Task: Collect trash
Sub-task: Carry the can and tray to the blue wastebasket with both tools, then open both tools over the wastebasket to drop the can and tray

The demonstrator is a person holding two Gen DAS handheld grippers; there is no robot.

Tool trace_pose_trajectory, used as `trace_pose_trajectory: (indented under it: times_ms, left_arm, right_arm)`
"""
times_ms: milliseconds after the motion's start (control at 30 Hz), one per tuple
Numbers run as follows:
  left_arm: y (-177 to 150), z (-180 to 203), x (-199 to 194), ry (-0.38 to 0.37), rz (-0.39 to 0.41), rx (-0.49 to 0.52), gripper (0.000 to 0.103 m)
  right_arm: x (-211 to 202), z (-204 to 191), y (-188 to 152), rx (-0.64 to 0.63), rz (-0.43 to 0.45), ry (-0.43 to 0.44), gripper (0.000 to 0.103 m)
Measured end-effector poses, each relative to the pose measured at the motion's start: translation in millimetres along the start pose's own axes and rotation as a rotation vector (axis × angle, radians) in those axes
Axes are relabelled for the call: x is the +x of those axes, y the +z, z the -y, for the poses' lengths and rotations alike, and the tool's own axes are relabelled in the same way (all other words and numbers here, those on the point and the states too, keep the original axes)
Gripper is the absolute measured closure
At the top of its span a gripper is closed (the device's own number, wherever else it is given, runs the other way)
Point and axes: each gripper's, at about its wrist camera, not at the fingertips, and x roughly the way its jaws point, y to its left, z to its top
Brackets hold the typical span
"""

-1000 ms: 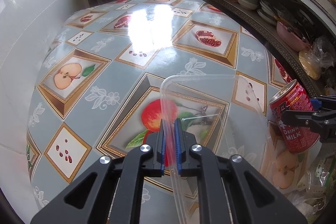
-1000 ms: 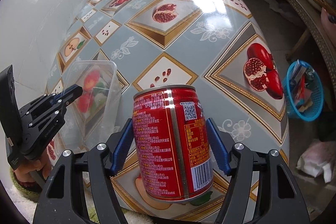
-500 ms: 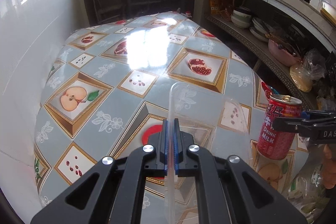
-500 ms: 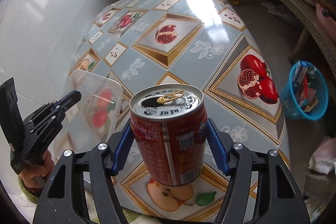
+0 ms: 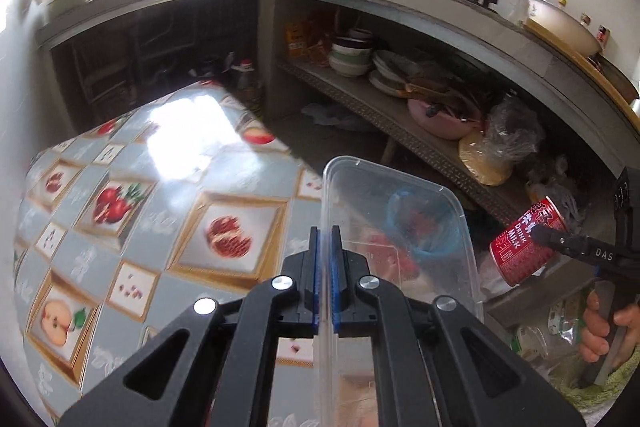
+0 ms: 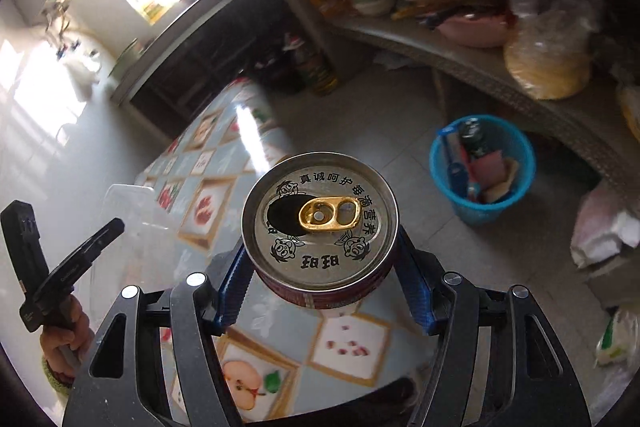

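Observation:
My left gripper is shut on the rim of a clear plastic container, which hangs in the air past the table's edge. In the right wrist view that container shows faintly at the left, beside the left gripper. My right gripper is shut on a red drink can, tipped so its opened top faces the camera. The can also appears at the right of the left wrist view, held off the table. A blue trash basket with rubbish in it stands on the floor beyond the can.
A table with a fruit-patterned cloth lies below and to the left. Kitchen shelves with bowls, plates and bags run along the right. A white crumpled bag lies on the floor right of the basket. A person's hand grips the right handle.
Both grippers have lifted their loads off the table and swung right, toward the floor and shelves. The can has tipped until its top faces the camera. The blue basket is now nearer.

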Motion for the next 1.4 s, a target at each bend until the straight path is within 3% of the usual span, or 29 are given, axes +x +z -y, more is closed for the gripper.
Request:
trace_pose_trajectory:
  times_ms: [167, 300, 467, 600, 867, 933, 1000, 1067, 1333, 1400]
  left_arm:
    - [45.1, 56.5, 60.1, -0.127, -0.089, 0.064, 0.099]
    - [67.1, 98.5, 140.7, -0.183, -0.241, 0.069, 0.099]
    - [69.6, 124.5, 260.1, -0.215, -0.506, -0.067, 0.099]
    - [69.1, 146.8, 333.8, -0.175, -0.609, -0.104, 0.099]
    - [94.5, 173.5, 394.3, -0.124, -0.594, -0.129, 0.099]
    - [100.9, 179.4, 403.5, -0.110, -0.573, -0.119, 0.099]
    - [102.9, 183.1, 412.5, -0.109, -0.558, -0.129, 0.099]
    - [102.0, 181.2, 418.4, -0.114, -0.560, -0.145, 0.099]
    - [86.2, 197.2, 453.5, -0.120, -0.604, -0.190, 0.098]
    - [81.3, 200.1, 464.8, -0.142, -0.609, -0.260, 0.089]
  right_arm:
    - [-5.4, 82.4, 4.2, 0.168, 0.030, -0.098, 0.041]
    - [19.9, 128.5, 0.7, 0.264, 0.000, -0.130, 0.041]
    - [62.4, 172.2, -1.7, 0.365, -0.042, -0.183, 0.041]
    - [93.5, 198.7, 2.9, 0.403, -0.060, -0.206, 0.041]
    - [174.2, 234.6, 44.0, 0.402, -0.074, -0.227, 0.040]
    - [194.2, 241.3, 56.3, 0.414, -0.044, -0.210, 0.037]
    - [214.2, 251.3, 60.2, 0.440, -0.031, -0.212, 0.027]
    - [224.3, 259.3, 56.0, 0.467, -0.038, -0.216, 0.027]
    - [176.6, 266.6, -3.6, 0.504, 0.007, -0.222, 0.026]
    - [162.4, 266.7, -19.3, 0.503, -0.004, -0.234, 0.026]
